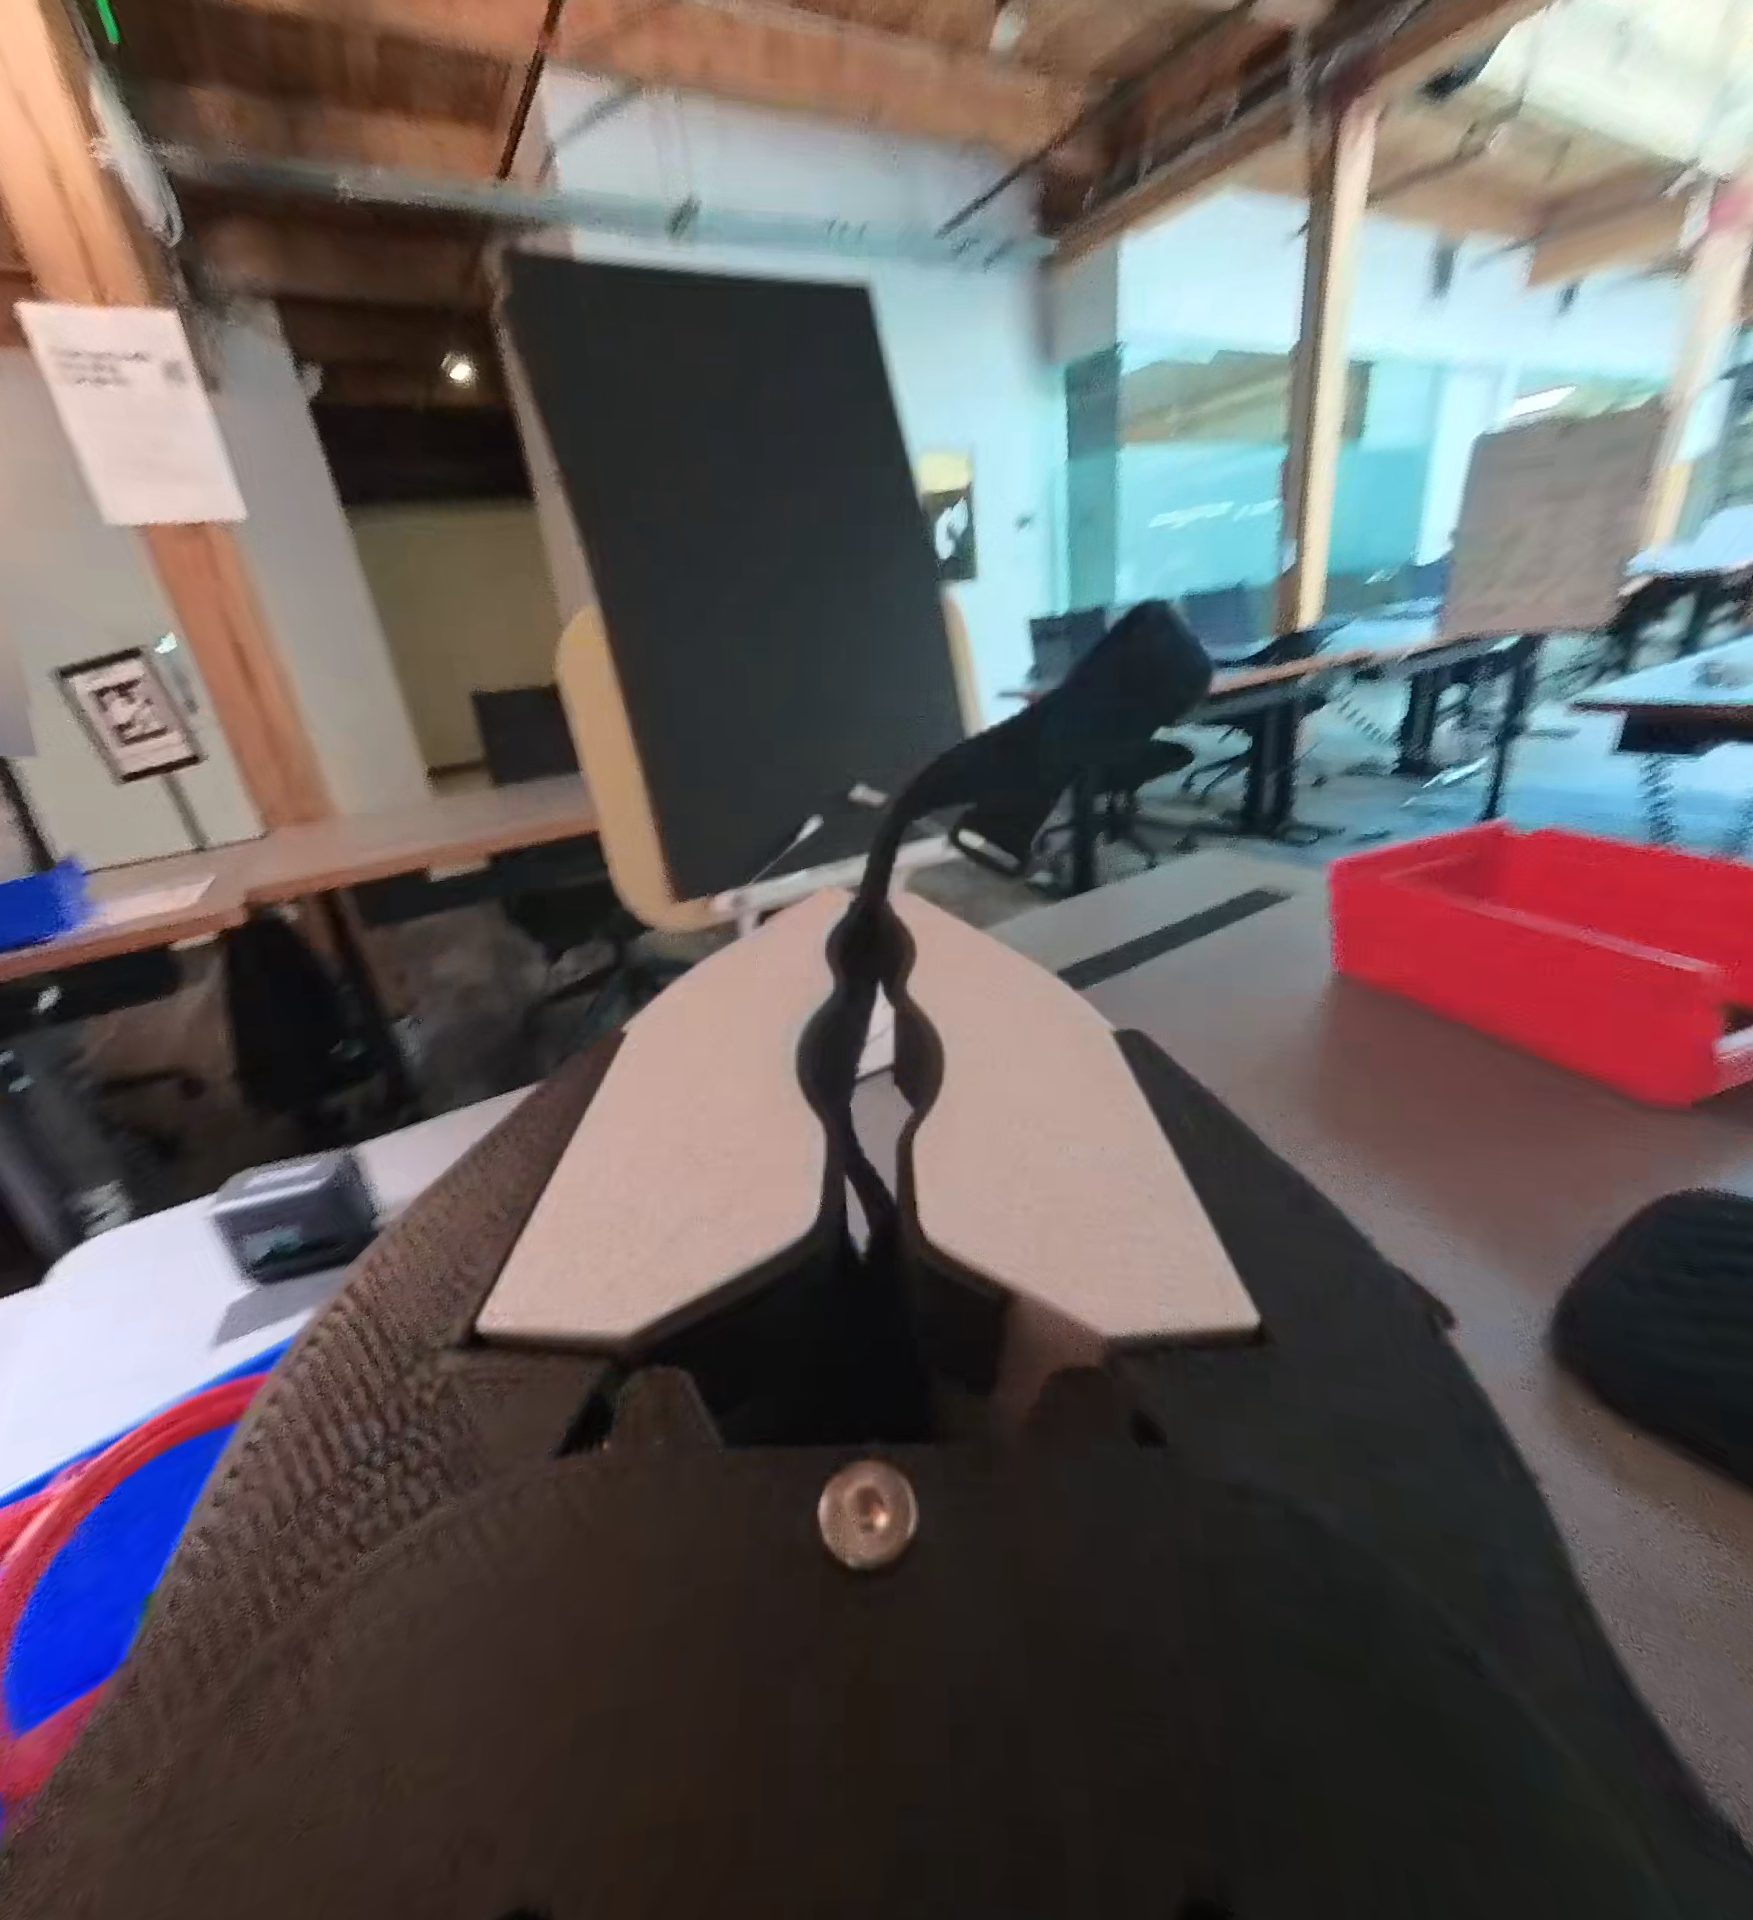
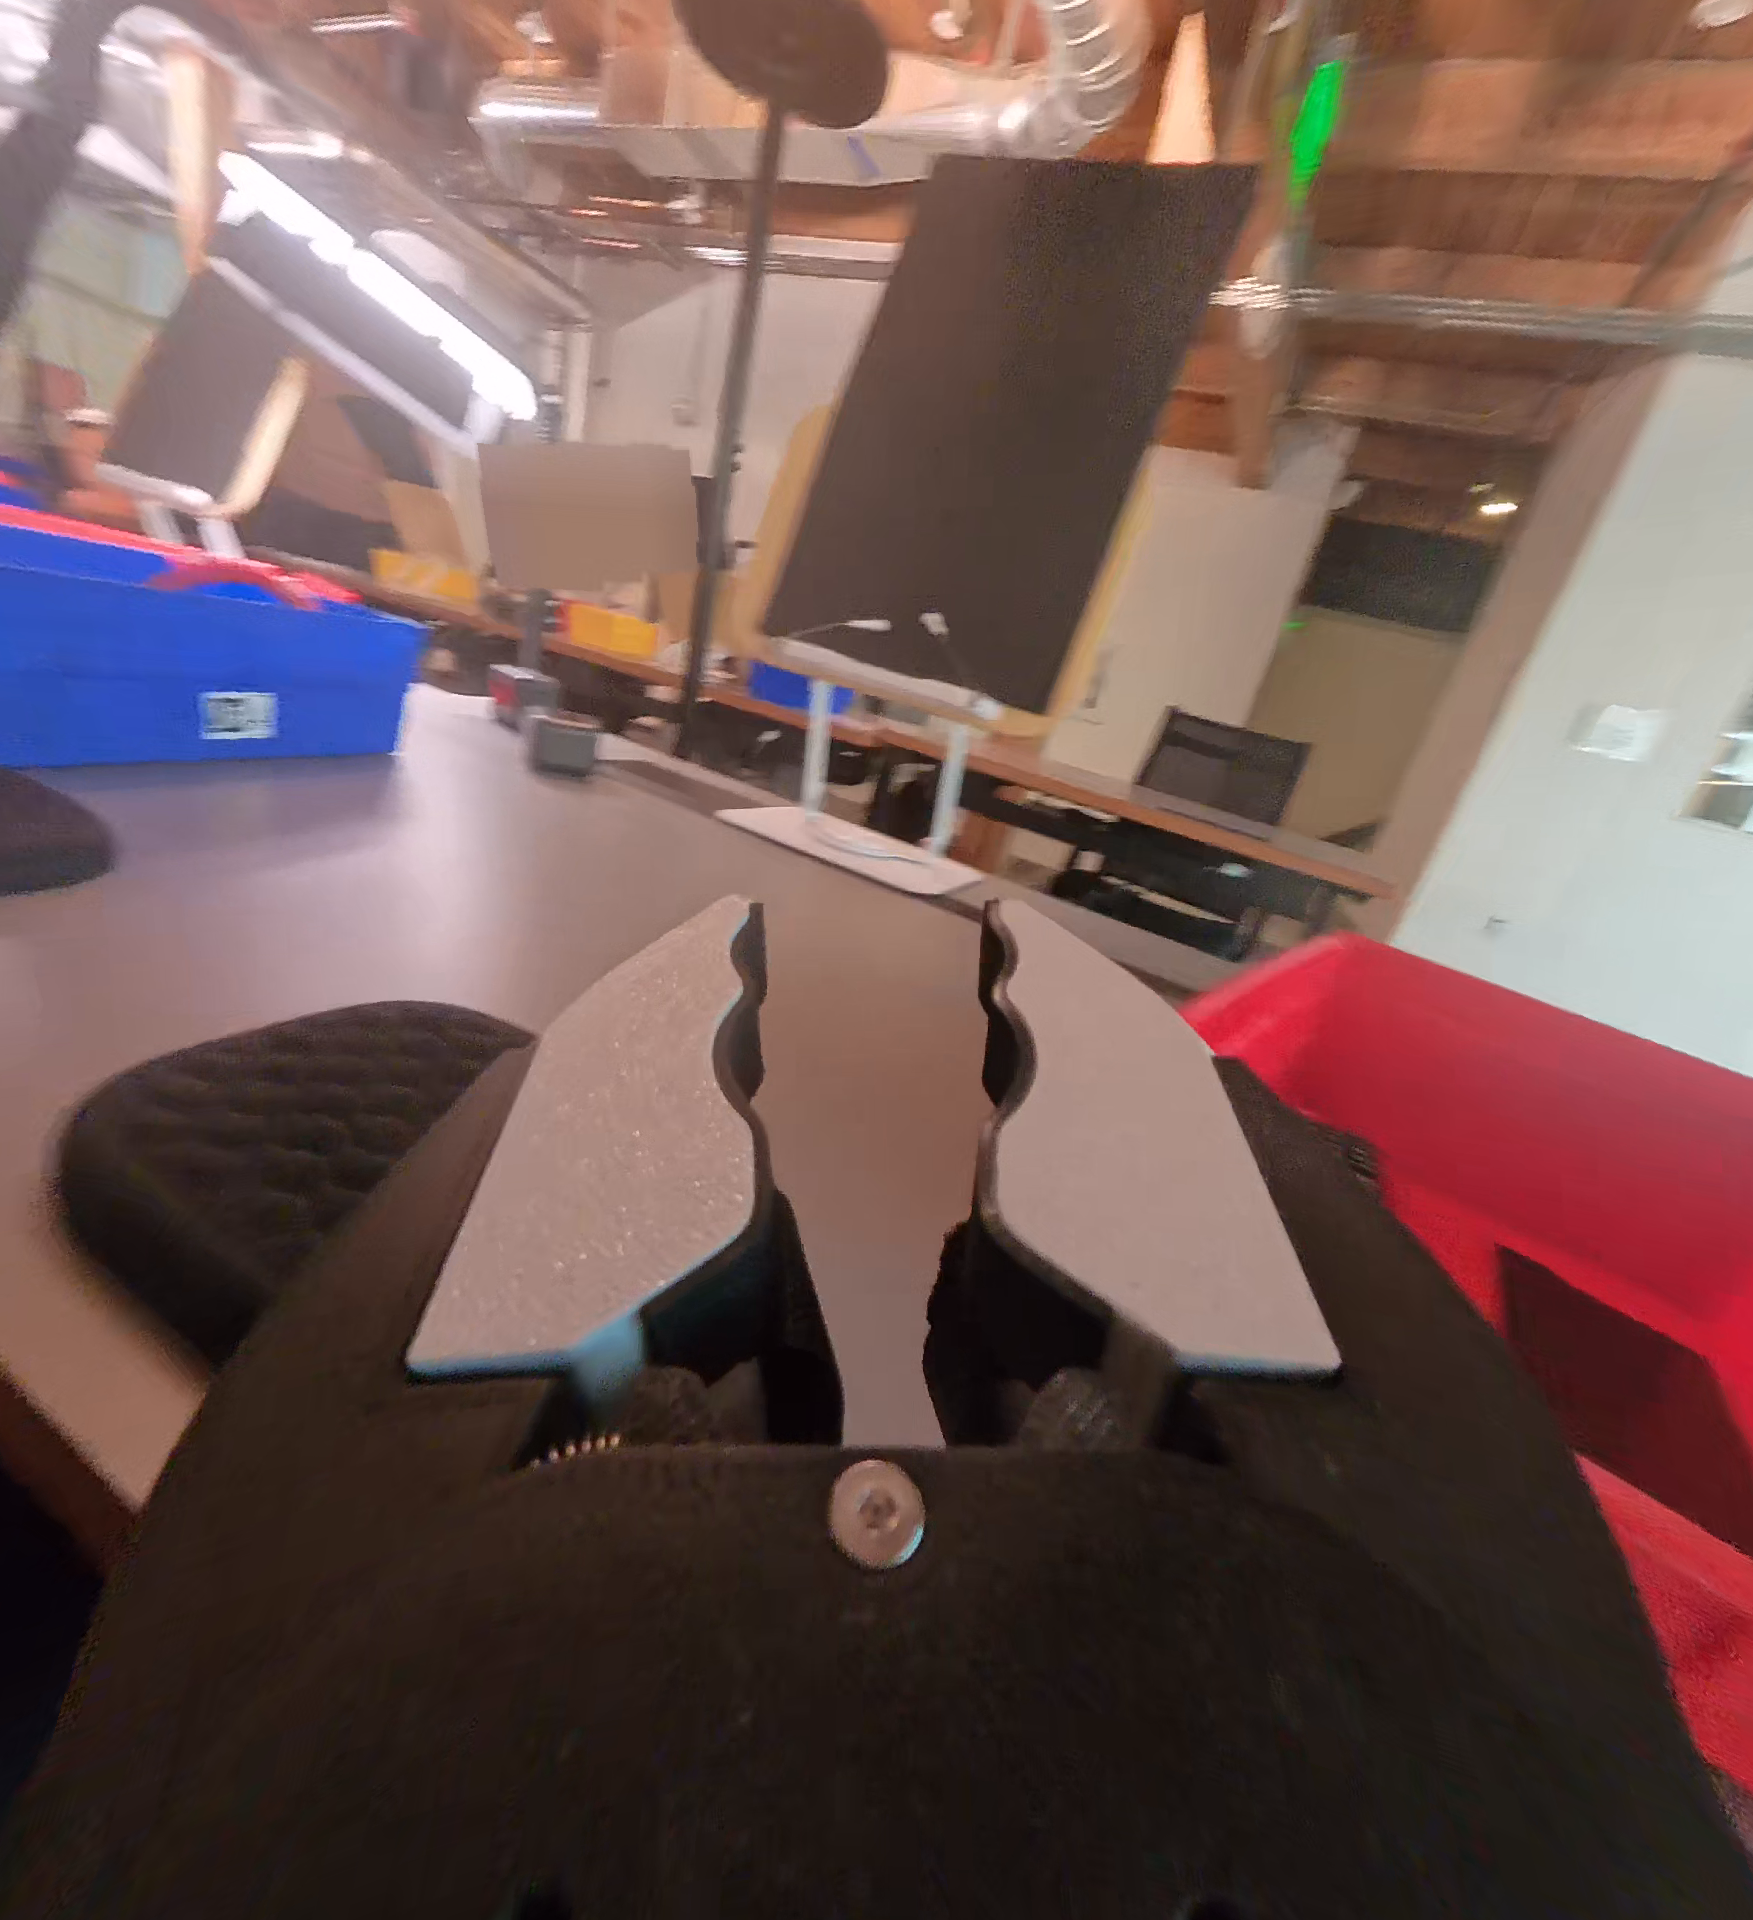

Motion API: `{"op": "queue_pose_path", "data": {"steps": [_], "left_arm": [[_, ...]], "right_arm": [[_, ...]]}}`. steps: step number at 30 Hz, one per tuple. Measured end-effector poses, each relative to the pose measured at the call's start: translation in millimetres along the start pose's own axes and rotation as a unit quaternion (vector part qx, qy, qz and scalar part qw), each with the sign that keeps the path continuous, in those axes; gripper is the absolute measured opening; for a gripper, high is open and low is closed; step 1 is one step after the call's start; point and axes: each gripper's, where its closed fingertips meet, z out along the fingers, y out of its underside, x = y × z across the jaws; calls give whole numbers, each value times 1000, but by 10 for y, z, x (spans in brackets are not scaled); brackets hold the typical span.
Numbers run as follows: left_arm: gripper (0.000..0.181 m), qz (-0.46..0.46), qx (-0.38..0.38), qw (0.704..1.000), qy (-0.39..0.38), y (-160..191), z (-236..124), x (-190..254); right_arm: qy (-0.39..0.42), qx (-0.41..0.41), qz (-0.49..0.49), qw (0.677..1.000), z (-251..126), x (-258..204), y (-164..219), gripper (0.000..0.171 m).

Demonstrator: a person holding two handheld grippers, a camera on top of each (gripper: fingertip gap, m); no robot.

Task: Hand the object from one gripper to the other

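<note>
My left gripper is shut on a thin black strap. The strap runs up between the two grey fingers, sticks out past the tips and bends to the right. My right gripper is open and empty, held low over the grey table. A long black strip hangs at the top left of the right wrist view; I cannot tell whether it is the same strap.
A red bin stands on the table to the right, and shows close beside my right gripper. A blue bin with red things is at the left. Black textured pads lie on the table. A black panel on a stand is at the far edge. Tip to tip, the grippers are about 50 cm apart.
</note>
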Motion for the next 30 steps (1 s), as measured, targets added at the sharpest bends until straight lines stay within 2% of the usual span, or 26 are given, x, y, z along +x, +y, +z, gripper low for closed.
{"op": "queue_pose_path", "data": {"steps": [4, 8, 11, 14, 16, 18, 23, 26, 30], "left_arm": [[1, -67, 83, 988, 112, -182, 79, 776], [0, -165, 110, 955, 221, -65, 185, 1557], [1, -251, 115, 913, 299, 57, 238, 2097], [1, -333, 133, 854, 378, 27, 206, 2490], [1, -360, 145, 824, 413, -25, 167, 2646], [1, -353, 156, 819, 425, -49, 145, 2749], [2, -283, 172, 844, 421, -35, 111, 2854], [1, -276, 186, 840, 429, -77, 51, 2874], [1, -286, 196, 827, 442, -121, -8, 2905]], "right_arm": [[-147, 0, 61, 987, 151, -656, -174, 40], [-290, 3, 143, 946, 240, -1388, -389, 42], [-349, 0, 165, 922, 334, -1842, -473, 44], [-365, -10, 140, 920, 508, -2061, -480, 49], [-355, -5, 122, 927, 637, -2071, -525, 53], [-359, 20, 110, 927, 695, -2091, -661, 53], [-416, 38, 116, 901, 592, -2148, -831, 44], [-432, 8, 157, 888, 587, -2061, -746, 44], [-459, 20, 172, 872, 543, -2089, -759, 44]]}}
